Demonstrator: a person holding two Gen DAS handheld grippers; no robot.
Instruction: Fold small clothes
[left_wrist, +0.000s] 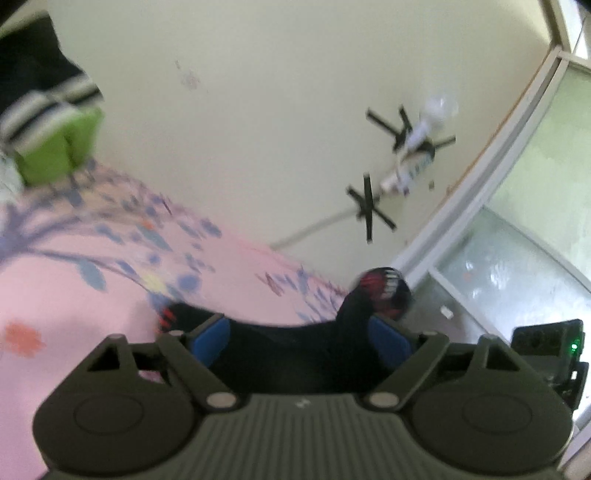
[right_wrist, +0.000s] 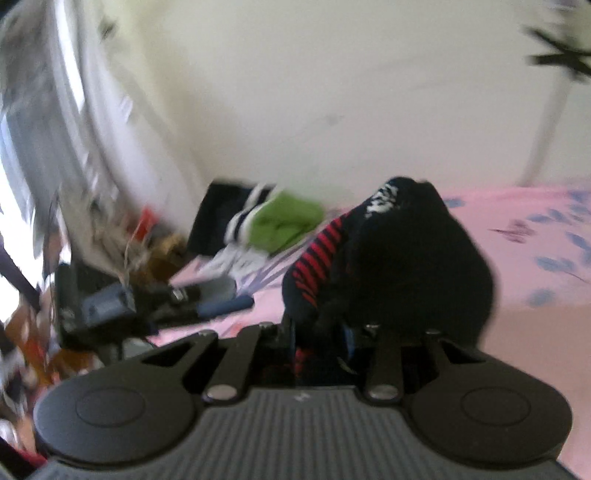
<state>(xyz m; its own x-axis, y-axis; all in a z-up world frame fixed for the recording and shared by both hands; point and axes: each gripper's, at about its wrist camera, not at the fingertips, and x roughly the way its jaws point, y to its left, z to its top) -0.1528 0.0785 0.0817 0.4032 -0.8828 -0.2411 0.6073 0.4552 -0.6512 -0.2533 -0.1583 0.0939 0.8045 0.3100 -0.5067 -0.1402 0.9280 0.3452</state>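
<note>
A black garment (right_wrist: 399, 258) with red stripes and white lettering is bunched up over a pink flowered bedsheet (right_wrist: 535, 229). My right gripper (right_wrist: 319, 332) has its jaws drawn close together, shut on the lower edge of this garment, which hides most of the pads. In the left wrist view the same black garment (left_wrist: 295, 354) lies across the gap of my left gripper (left_wrist: 299, 332), rising in a printed lump at the right. The left jaws stand wide, and both blue pads (left_wrist: 210, 339) show at the cloth's sides without squeezing it. Both views are motion-blurred.
A pile of clothes, green (right_wrist: 284, 221) and black-and-white striped (left_wrist: 48, 107), lies at the bed's far corner by the cream wall. Black tape crosses and a white fitting (left_wrist: 417, 147) are on the wall. A glass door (left_wrist: 517, 266) stands to the right. Blurred clutter (right_wrist: 110, 258) lies off the bed's left.
</note>
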